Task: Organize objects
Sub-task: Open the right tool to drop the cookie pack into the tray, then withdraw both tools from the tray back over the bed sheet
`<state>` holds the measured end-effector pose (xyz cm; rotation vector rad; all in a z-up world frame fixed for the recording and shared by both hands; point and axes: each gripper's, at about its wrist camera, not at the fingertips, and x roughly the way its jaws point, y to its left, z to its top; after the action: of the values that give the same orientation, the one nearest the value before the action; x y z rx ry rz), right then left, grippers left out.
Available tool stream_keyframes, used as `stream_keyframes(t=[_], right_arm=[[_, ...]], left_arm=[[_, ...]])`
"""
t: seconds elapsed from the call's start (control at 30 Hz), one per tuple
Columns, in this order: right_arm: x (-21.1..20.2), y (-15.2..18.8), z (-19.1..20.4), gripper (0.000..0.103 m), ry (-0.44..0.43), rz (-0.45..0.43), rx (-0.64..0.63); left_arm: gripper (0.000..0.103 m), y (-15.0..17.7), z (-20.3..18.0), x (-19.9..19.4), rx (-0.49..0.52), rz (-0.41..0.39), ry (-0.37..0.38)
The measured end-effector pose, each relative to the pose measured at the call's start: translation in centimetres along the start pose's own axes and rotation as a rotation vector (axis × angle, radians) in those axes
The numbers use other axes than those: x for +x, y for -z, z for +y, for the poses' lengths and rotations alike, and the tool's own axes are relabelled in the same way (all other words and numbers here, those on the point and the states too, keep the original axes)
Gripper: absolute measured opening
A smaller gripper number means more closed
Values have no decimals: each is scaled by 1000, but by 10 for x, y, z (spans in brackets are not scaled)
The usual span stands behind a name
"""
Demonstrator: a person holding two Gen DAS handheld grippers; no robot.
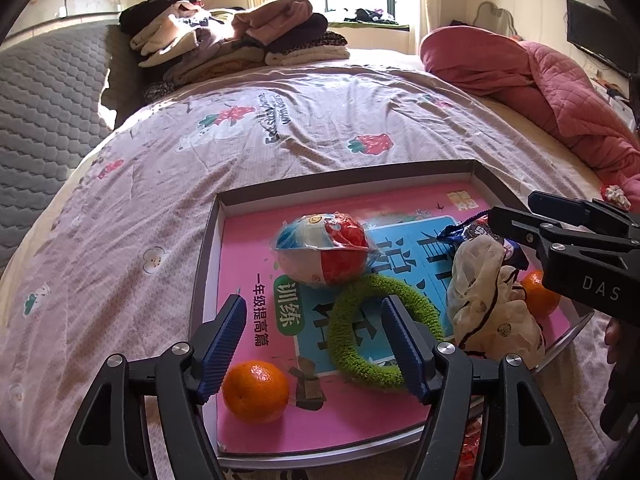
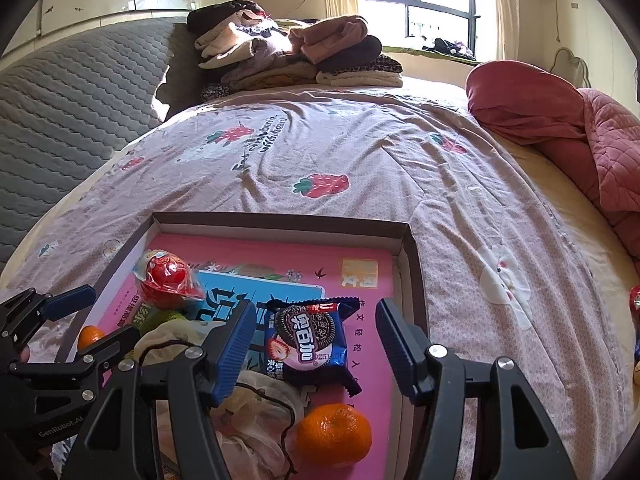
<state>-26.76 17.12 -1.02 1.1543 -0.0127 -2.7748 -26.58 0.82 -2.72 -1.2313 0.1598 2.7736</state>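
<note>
Strawberry-print bedding (image 1: 304,136) is spread beneath a tray (image 1: 344,179) lined with a pink book (image 1: 248,264), on which a ball (image 1: 324,252), green ring (image 1: 360,328), pouch (image 1: 488,304), cookie pack (image 2: 308,340) and two oranges (image 1: 256,392) (image 2: 334,434) are gathered. Both the left gripper (image 1: 312,344) and the right gripper (image 2: 316,348) are held wide open above it, nothing being gripped.

in the tray (image 1: 208,248) a book (image 1: 240,240) lies flat; on the book, the ball (image 1: 322,252) sits behind the ring (image 1: 360,360), a tangerine (image 1: 256,392) left of the ring, the cloth bag (image 1: 484,304) right of it.

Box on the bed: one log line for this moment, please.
left gripper: open over green ring | right gripper: open over cookie pack | box: holds both
</note>
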Motion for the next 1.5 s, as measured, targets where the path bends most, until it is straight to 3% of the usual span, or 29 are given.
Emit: stream_keyframes(t=[0.63, 1.0, 1.5], right_arm=[[-62, 3, 11, 64, -45, -88, 6], [-96, 19, 2, 64, -48, -124, 47], [-120, 58, 16, 64, -48, -113, 9]], left_arm=[[72, 6, -3, -51, -20, -56, -6], [72, 20, -10, -72, -4, -70, 2], [72, 45, -14, -94, 5, -70, 8]])
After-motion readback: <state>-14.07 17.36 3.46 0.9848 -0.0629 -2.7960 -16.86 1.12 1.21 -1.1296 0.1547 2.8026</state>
